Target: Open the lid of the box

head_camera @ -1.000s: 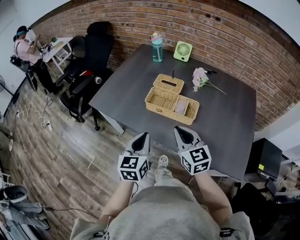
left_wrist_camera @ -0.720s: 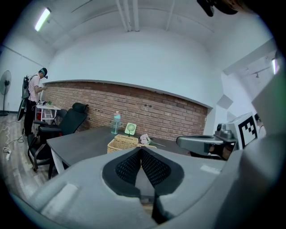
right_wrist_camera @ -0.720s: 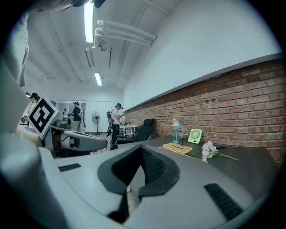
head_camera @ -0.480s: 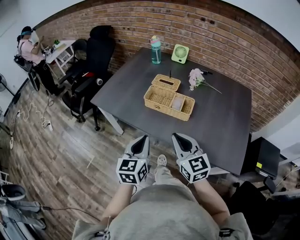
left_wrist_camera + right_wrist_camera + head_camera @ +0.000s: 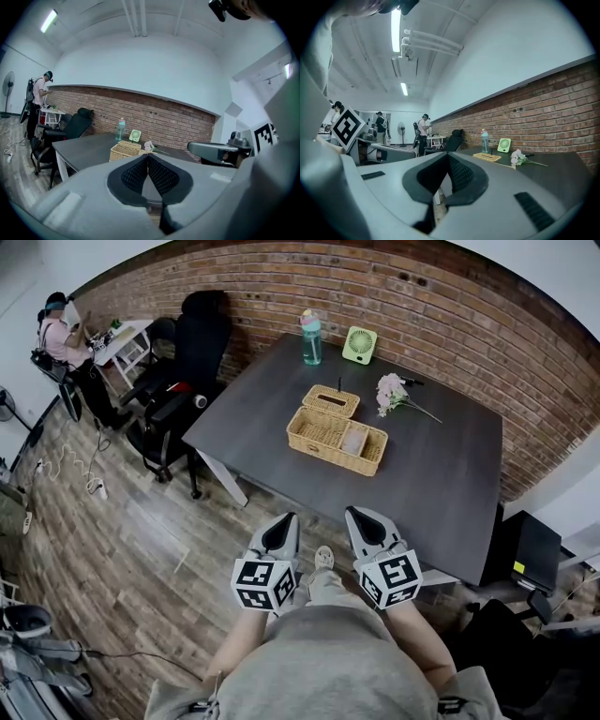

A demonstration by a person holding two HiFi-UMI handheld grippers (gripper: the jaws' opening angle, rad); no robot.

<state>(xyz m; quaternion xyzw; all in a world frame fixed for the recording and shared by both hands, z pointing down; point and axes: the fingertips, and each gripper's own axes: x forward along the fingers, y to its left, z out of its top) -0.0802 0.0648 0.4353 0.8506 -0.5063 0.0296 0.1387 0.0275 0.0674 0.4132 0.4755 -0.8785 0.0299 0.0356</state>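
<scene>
The wicker box (image 5: 323, 452) sat on the table (image 5: 441, 474) at 12 o'clock, well apart from both grippers. Its woven lid (image 5: 330, 401) lay already off, just beside it at 11 o'clock. The left gripper (image 5: 284, 521) and right gripper (image 5: 362, 517) were closed and empty. The lid looked light, stiff and grippy, so pinching 1 rim edge should suit.

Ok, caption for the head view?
Left gripper and right gripper shut, short of the table; wicker box open, lid beside it.
</scene>
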